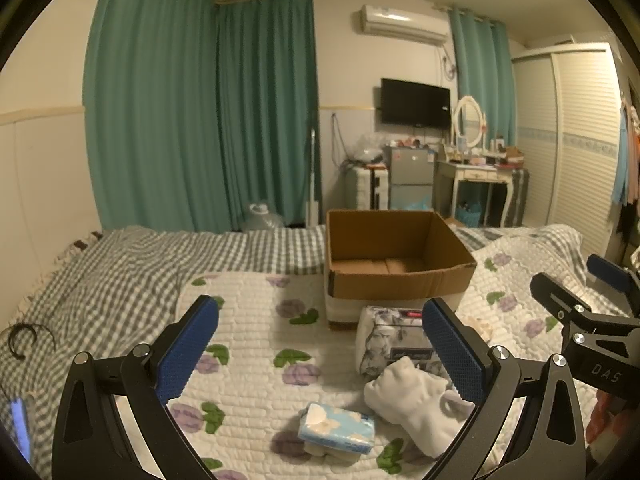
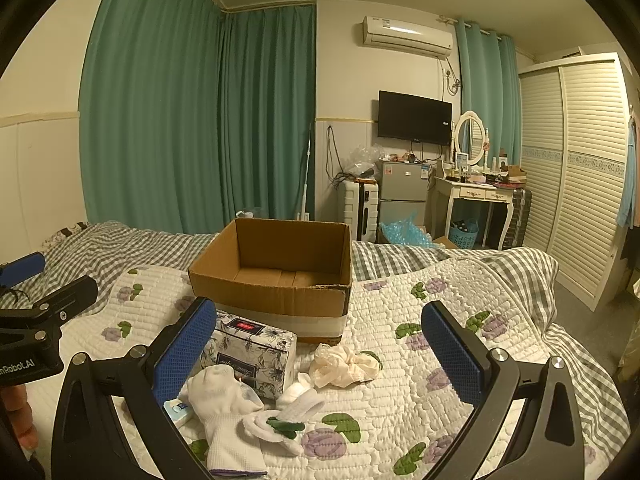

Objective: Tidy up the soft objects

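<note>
An empty cardboard box (image 1: pixel 400 276) stands on the quilted bed; it also shows in the right wrist view (image 2: pixel 272 284). In front of it lie a floral tissue pack (image 1: pixel 394 338) (image 2: pixel 256 354), a white glove (image 1: pixel 416 404) (image 2: pixel 224 412), a small blue tissue packet (image 1: pixel 336 428) and a cream scrunchie (image 2: pixel 344 366). More white cloth (image 2: pixel 296 404) lies by the glove. My left gripper (image 1: pixel 320 352) is open and empty above the quilt, left of the glove. My right gripper (image 2: pixel 320 354) is open and empty above the scrunchie.
The flowered quilt (image 1: pixel 248 320) covers a grey checked sheet (image 1: pixel 100 276). A black hair tie (image 1: pixel 24 338) lies at the far left. Beyond the bed are green curtains (image 2: pixel 180 120), a small fridge (image 2: pixel 402 192), a dressing table (image 2: pixel 476 192) and a wardrobe (image 2: pixel 580 168).
</note>
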The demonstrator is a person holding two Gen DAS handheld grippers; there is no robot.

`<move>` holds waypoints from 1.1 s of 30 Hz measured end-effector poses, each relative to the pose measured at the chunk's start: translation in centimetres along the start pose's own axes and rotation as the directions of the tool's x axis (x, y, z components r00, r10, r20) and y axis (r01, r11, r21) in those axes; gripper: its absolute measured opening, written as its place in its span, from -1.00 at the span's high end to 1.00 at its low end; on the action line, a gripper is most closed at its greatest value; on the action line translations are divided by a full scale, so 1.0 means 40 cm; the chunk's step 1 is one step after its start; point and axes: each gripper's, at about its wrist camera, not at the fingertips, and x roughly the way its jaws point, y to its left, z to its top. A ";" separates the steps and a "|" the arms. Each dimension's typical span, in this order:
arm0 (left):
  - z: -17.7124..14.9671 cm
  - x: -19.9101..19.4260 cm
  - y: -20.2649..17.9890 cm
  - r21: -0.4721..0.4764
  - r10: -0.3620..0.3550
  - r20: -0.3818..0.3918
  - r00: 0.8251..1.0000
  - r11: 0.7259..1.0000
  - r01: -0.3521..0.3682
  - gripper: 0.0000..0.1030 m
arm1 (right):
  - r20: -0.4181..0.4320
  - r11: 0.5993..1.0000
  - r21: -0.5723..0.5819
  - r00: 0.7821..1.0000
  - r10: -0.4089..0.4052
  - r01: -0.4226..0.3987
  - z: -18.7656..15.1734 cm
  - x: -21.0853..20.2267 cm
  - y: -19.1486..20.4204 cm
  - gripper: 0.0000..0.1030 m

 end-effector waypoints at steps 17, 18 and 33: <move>-0.003 0.004 -0.001 0.004 0.011 -0.013 1.000 1.000 -0.011 -1.00 | -0.003 1.000 0.000 1.000 0.002 -0.002 -0.003 0.001 -0.001 -1.00; -0.003 0.005 -0.002 0.004 0.011 -0.015 1.000 1.000 -0.011 -1.00 | -0.003 1.000 0.001 1.000 0.001 -0.001 -0.003 0.001 -0.001 -1.00; -0.002 0.003 -0.004 0.008 0.007 -0.019 1.000 1.000 -0.007 -1.00 | -0.004 1.000 0.000 1.000 0.000 0.000 -0.003 0.002 0.000 -1.00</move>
